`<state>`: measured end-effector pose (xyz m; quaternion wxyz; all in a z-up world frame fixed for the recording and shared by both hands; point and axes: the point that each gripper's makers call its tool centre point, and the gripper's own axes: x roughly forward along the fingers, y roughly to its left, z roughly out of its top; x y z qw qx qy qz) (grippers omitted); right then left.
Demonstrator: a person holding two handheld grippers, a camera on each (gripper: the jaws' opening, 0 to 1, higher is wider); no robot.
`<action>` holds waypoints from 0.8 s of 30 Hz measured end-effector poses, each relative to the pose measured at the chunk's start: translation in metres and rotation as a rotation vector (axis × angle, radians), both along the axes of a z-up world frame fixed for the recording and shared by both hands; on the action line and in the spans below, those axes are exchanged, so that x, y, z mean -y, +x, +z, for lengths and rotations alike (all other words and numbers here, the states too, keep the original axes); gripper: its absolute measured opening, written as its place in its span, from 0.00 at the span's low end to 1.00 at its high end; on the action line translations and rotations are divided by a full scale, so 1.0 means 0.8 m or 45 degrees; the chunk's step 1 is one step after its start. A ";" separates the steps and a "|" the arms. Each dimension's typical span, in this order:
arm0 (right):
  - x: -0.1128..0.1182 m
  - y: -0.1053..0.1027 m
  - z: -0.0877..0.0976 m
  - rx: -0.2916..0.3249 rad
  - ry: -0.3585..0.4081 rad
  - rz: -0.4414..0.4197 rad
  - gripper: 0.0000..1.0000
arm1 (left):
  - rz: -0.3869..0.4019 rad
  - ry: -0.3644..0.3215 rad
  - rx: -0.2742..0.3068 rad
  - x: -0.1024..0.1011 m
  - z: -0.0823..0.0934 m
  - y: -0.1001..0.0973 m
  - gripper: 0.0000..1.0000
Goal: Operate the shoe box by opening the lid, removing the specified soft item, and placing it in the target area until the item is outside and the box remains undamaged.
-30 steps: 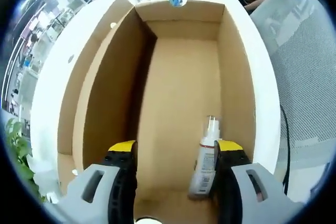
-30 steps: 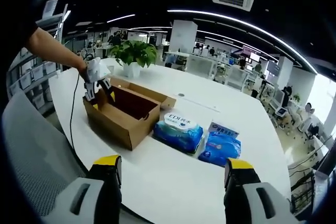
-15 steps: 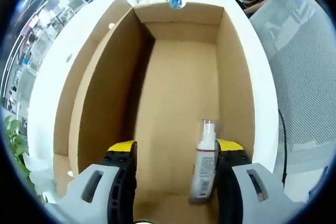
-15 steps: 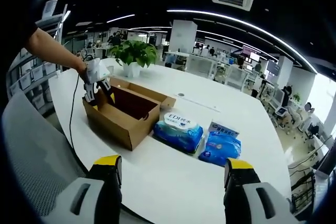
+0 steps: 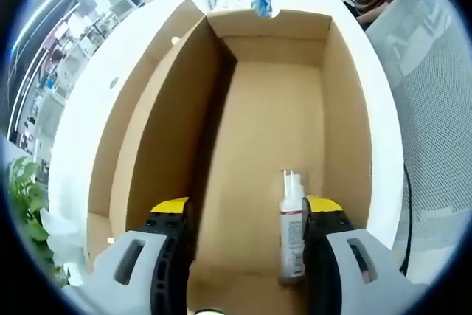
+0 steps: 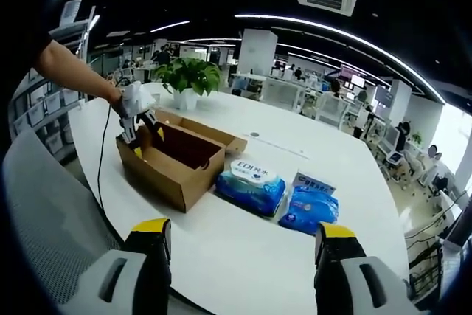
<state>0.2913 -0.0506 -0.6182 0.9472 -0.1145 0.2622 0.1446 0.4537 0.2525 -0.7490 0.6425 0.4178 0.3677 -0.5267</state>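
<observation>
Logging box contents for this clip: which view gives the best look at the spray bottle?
The left gripper view: it looks straight down into the open cardboard box, where the spray bottle lies on the floor beside the left gripper. In the right gripper view the box is seen from outside and its walls hide the bottle.

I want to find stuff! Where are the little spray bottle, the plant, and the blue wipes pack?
spray bottle [image 5: 292, 237], left gripper view, on its label.
plant [image 6: 189, 74], right gripper view, on its leaves.
blue wipes pack [image 6: 249, 184], right gripper view, on its top.
</observation>
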 end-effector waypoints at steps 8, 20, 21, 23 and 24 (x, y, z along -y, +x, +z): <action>-0.002 -0.001 -0.003 -0.010 0.000 0.013 0.79 | -0.036 0.012 -0.085 -0.001 0.004 -0.015 0.62; -0.002 -0.002 -0.005 -0.024 -0.006 0.011 0.78 | -0.041 0.086 -0.091 -0.008 -0.018 -0.017 0.58; -0.002 -0.002 -0.005 -0.026 -0.007 0.012 0.78 | -0.032 0.082 -0.082 -0.008 -0.017 -0.015 0.59; -0.003 -0.002 -0.006 -0.027 -0.006 0.016 0.78 | -0.028 0.090 -0.050 -0.011 -0.017 -0.009 0.57; -0.003 -0.002 -0.006 -0.026 -0.009 0.018 0.78 | -0.032 0.100 -0.029 -0.014 -0.019 -0.007 0.55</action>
